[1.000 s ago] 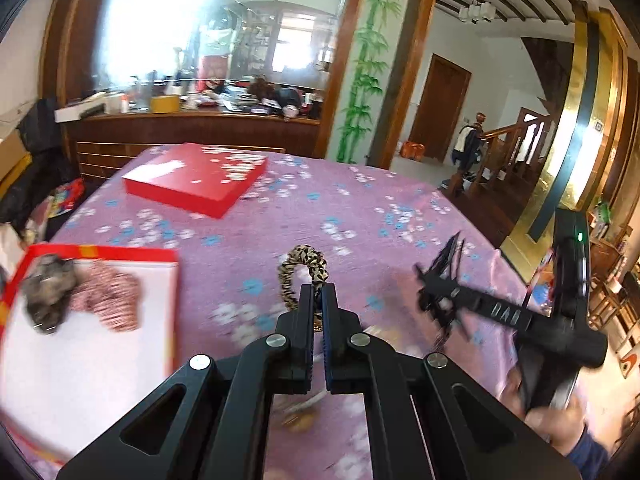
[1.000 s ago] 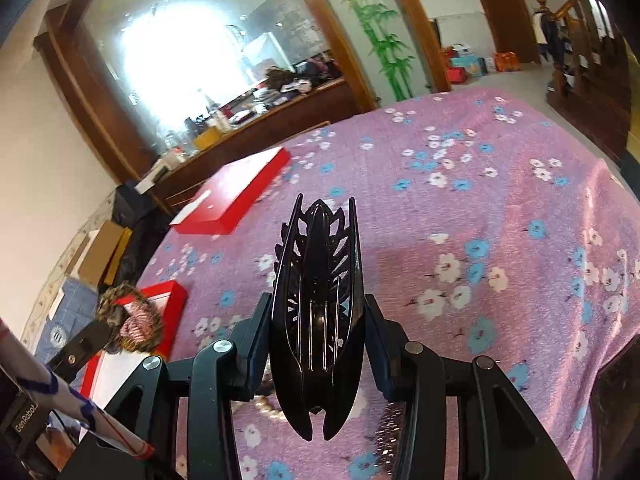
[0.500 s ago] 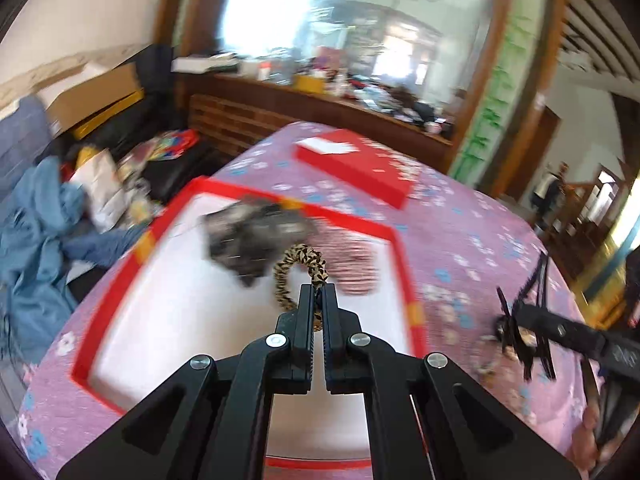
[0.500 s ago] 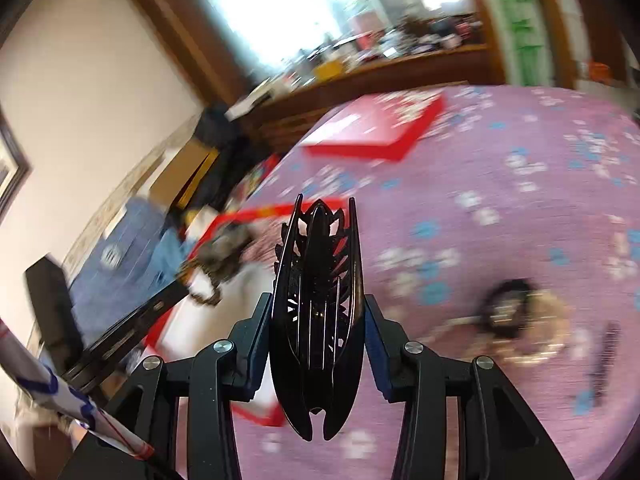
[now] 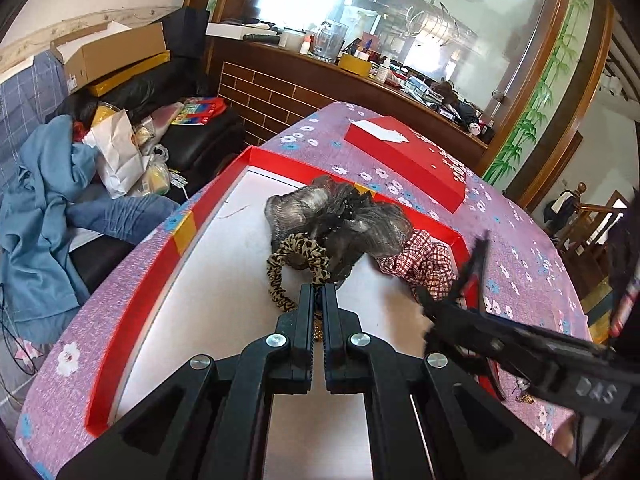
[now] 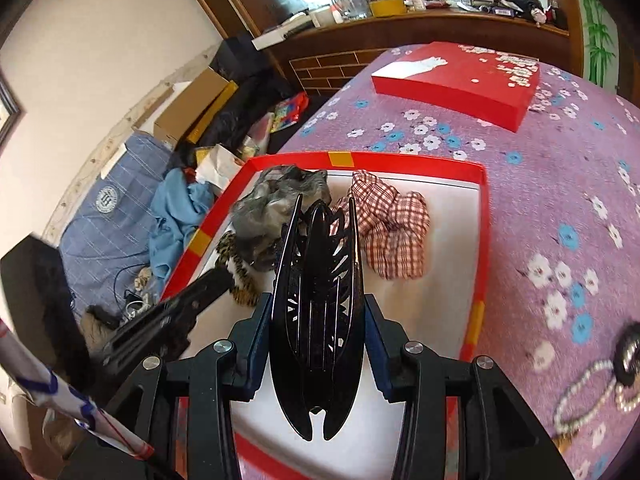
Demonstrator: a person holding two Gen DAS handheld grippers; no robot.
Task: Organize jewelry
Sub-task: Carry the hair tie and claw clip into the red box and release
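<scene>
My left gripper (image 5: 317, 296) is shut on a leopard-print scrunchie (image 5: 294, 260) and holds it over the white floor of the open red box (image 5: 140, 292), next to a grey scrunchie (image 5: 344, 216) and a red-checked scrunchie (image 5: 424, 260). My right gripper (image 6: 318, 308) is shut on a black claw hair clip (image 6: 318, 300) over the same red box (image 6: 478, 216). It also shows in the left wrist view (image 5: 460, 292), at the box's right edge. A pearl necklace (image 6: 580, 392) lies on the purple cloth to the right.
The red box lid (image 6: 456, 76) lies farther back on the flowered purple tablecloth (image 6: 560, 184). Left of the table are blue clothes (image 5: 36, 216), bags and cardboard boxes (image 5: 112, 52). A wooden counter (image 5: 320, 80) with clutter stands behind.
Both grippers have swung left from the open tablecloth to over the red box, still holding the scrunchie and the clip. The left gripper has come closer to the scrunchies in the box.
</scene>
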